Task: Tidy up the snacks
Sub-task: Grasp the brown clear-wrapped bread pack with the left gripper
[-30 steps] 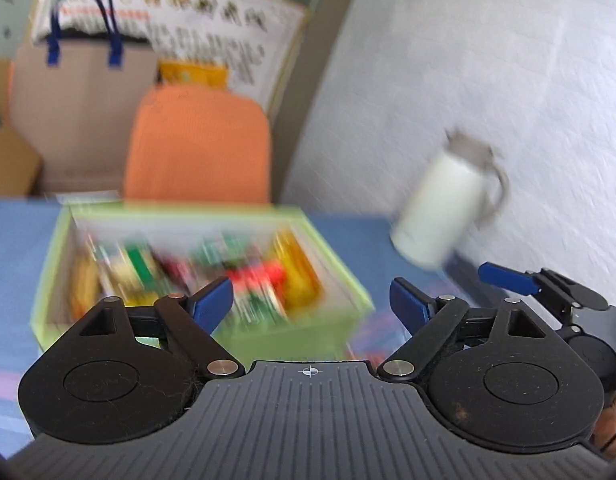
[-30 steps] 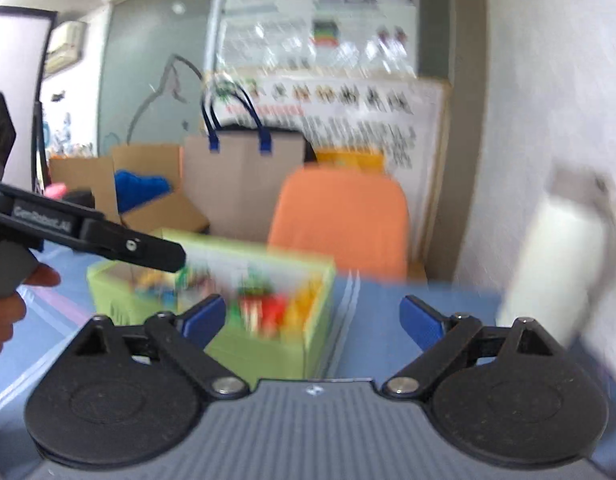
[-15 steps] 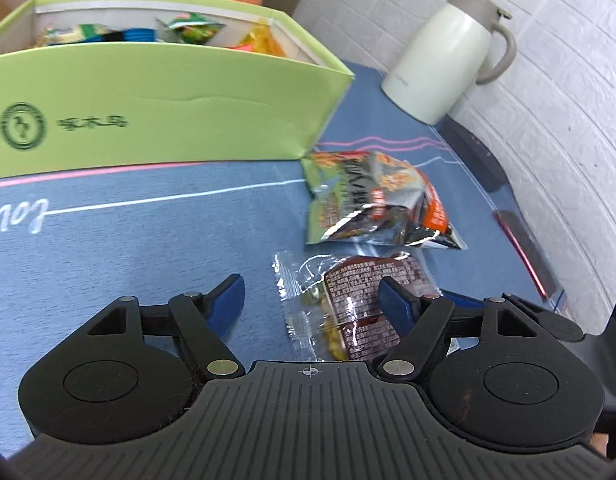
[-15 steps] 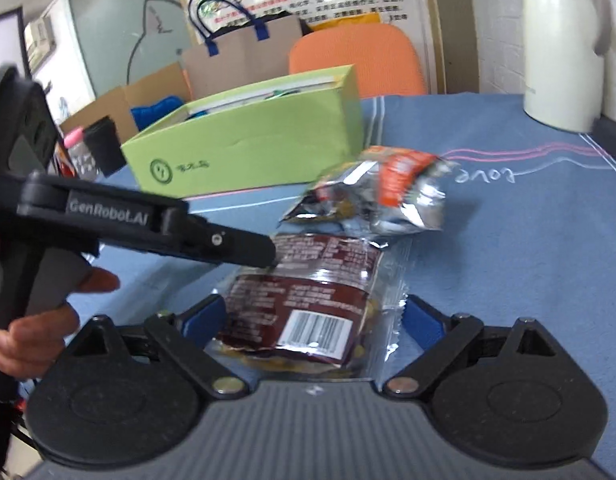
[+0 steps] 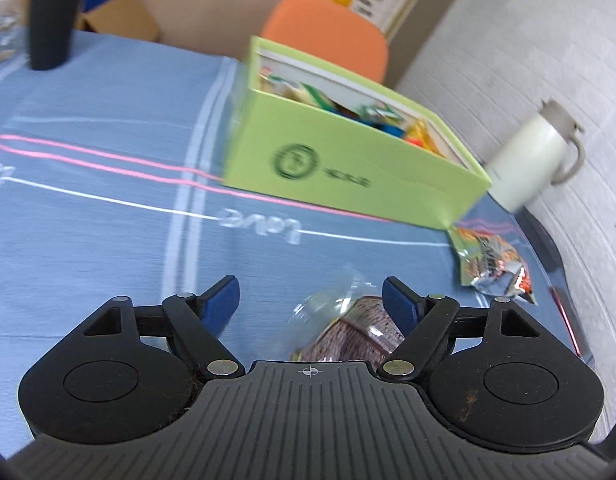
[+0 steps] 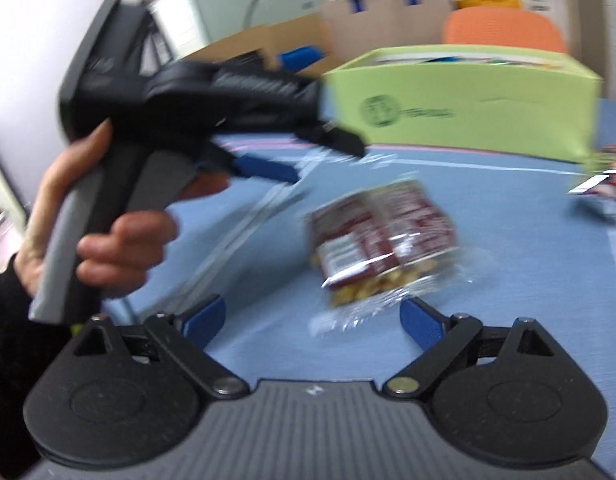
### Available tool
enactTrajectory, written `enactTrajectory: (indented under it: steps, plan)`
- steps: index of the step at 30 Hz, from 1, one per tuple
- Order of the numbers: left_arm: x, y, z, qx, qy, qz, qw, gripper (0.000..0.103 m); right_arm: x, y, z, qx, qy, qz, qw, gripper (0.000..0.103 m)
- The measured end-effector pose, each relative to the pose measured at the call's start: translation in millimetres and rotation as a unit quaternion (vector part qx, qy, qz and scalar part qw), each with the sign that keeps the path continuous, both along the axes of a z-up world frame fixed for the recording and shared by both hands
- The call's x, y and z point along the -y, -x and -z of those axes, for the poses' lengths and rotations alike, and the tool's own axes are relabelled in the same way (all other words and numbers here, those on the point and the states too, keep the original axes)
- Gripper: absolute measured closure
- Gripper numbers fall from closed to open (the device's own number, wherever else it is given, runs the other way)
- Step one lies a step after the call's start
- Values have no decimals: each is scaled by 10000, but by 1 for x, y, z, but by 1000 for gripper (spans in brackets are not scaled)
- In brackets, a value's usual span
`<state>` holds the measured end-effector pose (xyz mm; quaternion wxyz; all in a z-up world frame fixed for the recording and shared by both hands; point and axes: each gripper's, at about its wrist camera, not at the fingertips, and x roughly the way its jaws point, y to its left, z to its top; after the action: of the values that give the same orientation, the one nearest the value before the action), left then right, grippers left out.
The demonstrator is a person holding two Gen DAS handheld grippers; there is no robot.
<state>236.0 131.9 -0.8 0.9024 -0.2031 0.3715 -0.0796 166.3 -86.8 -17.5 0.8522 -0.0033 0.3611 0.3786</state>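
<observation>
Snack packet (image 5: 360, 330) between opening left tool (image 5: 312, 294) fingers.

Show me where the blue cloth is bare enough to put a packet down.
Widest free patch: the tablecloth left of the green box, up to the black cup. Crowded: right of the box, where the foil packet lies, and between the grippers, where the brown-label packet lies.

the word "love", upside down, is showing in white on the blue tablecloth (image 5: 107, 216) at frame centre. a round dark logo with blurred, unreadable characters is sitting on the green box (image 5: 348, 168) front. poster text at top is staying illegible.
</observation>
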Motion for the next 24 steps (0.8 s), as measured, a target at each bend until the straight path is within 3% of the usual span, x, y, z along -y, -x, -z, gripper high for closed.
enactTrajectory:
  steps: [6, 11, 20, 24]
  plan:
    - [-17, 21, 2, 11, 166, -37, 9999, 36, 18, 7, -20, 306, 233, 372, 9986, 10]
    - [-8, 25, 11, -192, 485, 227, 9984, 34, 21, -21, -26, 545, 240, 600, 9964, 10]
    - [6, 17, 17, -601, 848, 346, 9940, 30, 14, -51, -17, 544, 97, 443, 9975, 10]
    - [13, 13, 16, -600, 821, 313, 9943, 28, 8, -61, -6, 166, -156, 272, 9994, 9]
